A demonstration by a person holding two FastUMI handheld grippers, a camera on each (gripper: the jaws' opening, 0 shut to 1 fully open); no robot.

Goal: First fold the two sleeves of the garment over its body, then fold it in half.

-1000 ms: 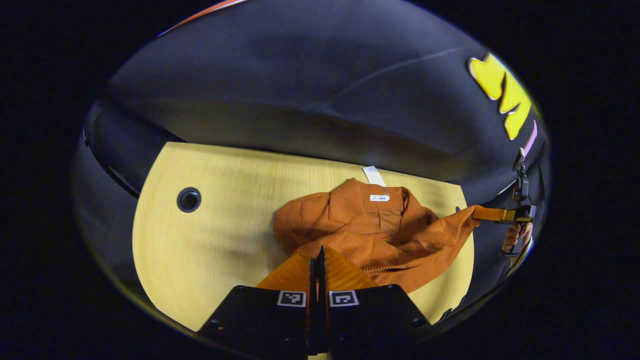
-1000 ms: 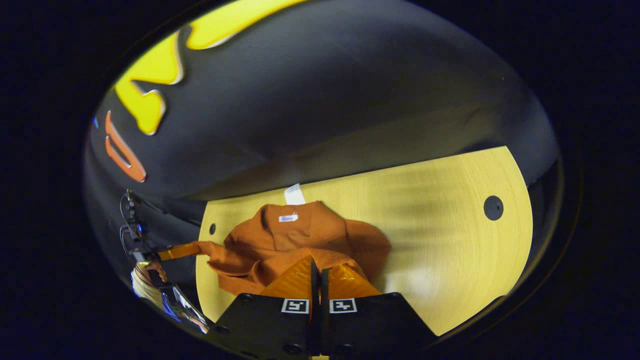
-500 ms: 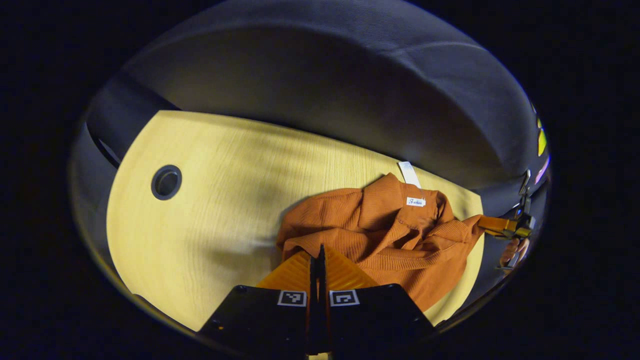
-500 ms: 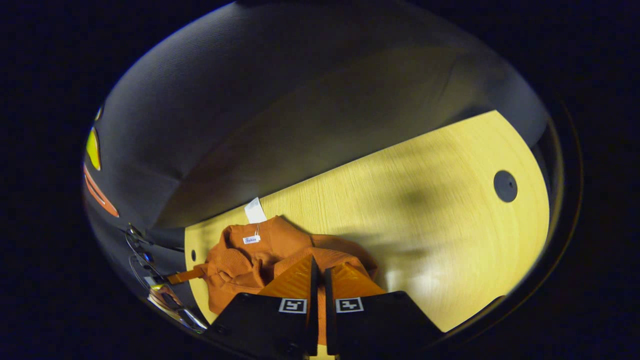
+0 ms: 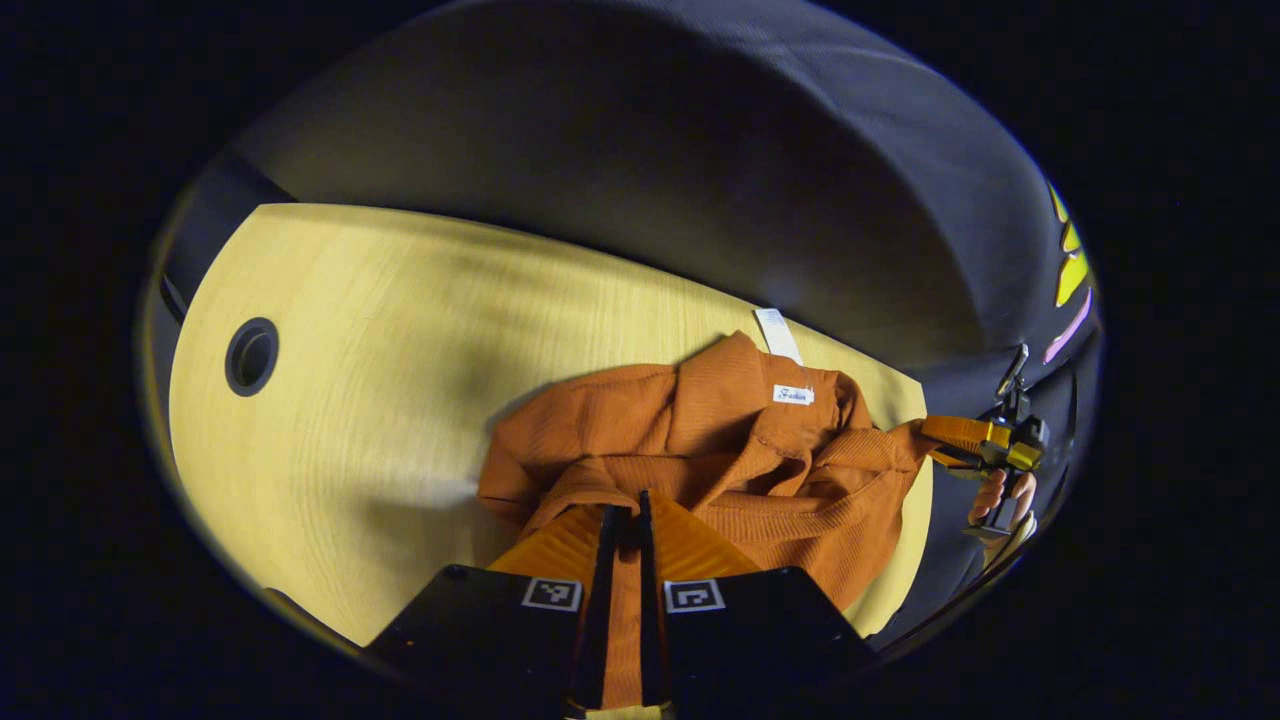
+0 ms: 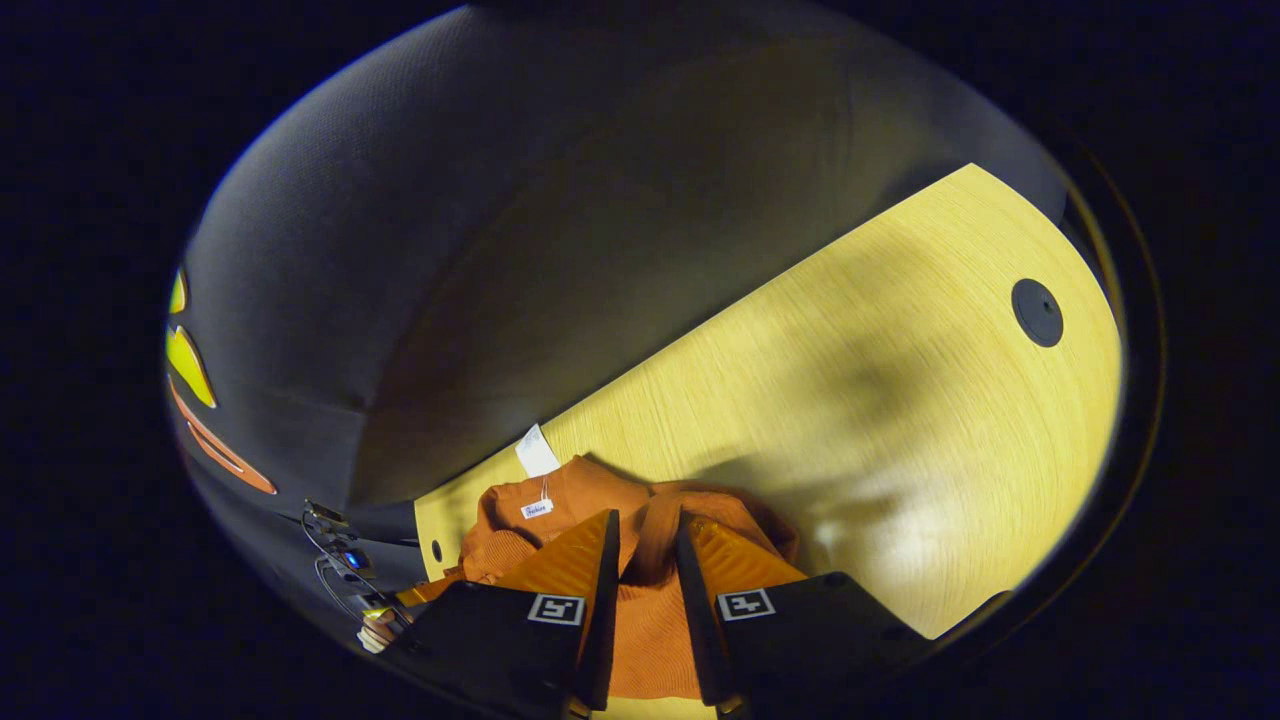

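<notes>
Garment (image 5: 720,450), lower centre of frame, is soft ribbed knit: light, floppy, bunches; grip at cuff/hem edges. L gripper (image 5: 622,520) is slightly parted w/ cloth between the fingers, R gripper (image 6: 648,540) wider apart over the knit; can't tell if either pinches.

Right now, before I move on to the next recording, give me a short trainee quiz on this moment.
1. True or false: the garment lies flat on the table, neatly folded in half.
2. In the right gripper view, how do the fingers of the right gripper stand? A: pressed together. B: apart, with orange cloth showing between them. C: closed on the tag.
3. Fill in: the white tag lies by the garment's ____, on the side toward the booth wall.

Key: 1 false, it is bunched and creased. 2 B. 3 collar.
</notes>
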